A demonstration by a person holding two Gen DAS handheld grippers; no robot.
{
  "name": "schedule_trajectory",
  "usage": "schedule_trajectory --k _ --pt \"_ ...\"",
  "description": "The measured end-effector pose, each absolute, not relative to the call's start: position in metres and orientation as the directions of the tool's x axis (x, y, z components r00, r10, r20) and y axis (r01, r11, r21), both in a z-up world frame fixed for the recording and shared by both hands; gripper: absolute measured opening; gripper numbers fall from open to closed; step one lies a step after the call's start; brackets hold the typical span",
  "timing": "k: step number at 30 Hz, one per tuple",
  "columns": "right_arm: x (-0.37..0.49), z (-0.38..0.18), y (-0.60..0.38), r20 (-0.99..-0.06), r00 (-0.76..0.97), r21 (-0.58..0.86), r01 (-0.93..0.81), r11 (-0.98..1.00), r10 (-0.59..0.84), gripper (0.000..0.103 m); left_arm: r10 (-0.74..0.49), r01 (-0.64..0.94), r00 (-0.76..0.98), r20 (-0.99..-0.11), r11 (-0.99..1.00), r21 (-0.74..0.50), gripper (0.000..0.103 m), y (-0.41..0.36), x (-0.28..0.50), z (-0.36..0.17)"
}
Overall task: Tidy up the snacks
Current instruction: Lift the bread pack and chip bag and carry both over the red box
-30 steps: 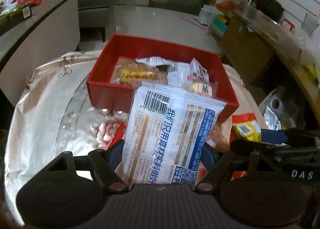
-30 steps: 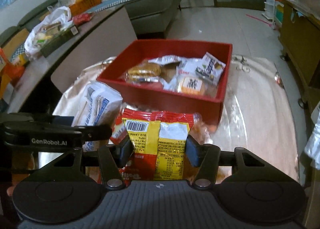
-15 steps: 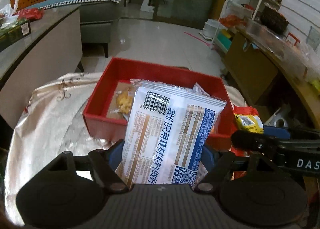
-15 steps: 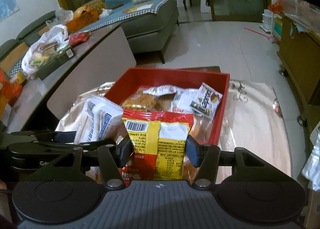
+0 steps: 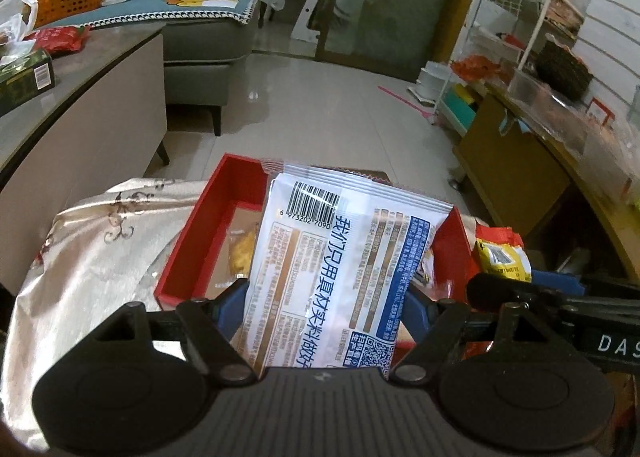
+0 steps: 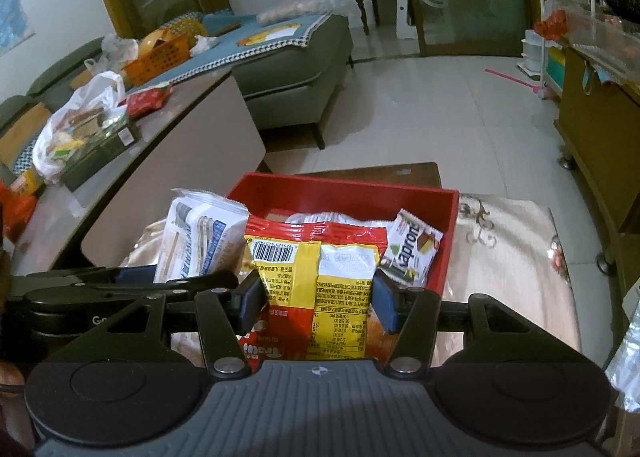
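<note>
Left gripper [image 5: 326, 307] clamps white-blue snack packet [image 5: 340, 281]; right gripper [image 6: 318, 303] clamps yellow-red snack bag [image 6: 320, 289]; both above red tray [image 6: 448, 241].

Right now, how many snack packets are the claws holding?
2. The left claw grips a white and blue packet; the right claw grips a red and yellow packet. Both are by the red box, which holds more, some hidden.

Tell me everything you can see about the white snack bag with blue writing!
The white snack bag is a shiny plastic pouch printed with a barcode, blue characters, brown tables and a QR code. It stands upright, pinched at its sides by the left gripper, in front of the red box. The right wrist view shows it too.
</note>
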State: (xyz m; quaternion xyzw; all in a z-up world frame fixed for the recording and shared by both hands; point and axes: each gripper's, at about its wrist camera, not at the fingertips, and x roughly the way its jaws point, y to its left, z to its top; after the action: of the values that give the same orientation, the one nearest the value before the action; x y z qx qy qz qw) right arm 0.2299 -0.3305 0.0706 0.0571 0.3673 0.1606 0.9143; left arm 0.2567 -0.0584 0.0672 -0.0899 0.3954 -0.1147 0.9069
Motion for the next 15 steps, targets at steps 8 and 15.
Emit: schedule_trajectory --k 8,15 --pt "0.25 0.072 -0.333 -0.64 0.692 0.238 -0.235 0.942 0.335 0.063 -0.269 0.112 0.687 -0.676 0.957 -0.266 0.071 -0.058 0.282 0.071" --pt "0.268 0.067 -0.334 -0.649 0.692 0.24 -0.209 0.948 0.317 0.063 -0.246 0.104 0.693 -0.678 0.964 -0.244 0.071 -0.065 0.297 0.066"
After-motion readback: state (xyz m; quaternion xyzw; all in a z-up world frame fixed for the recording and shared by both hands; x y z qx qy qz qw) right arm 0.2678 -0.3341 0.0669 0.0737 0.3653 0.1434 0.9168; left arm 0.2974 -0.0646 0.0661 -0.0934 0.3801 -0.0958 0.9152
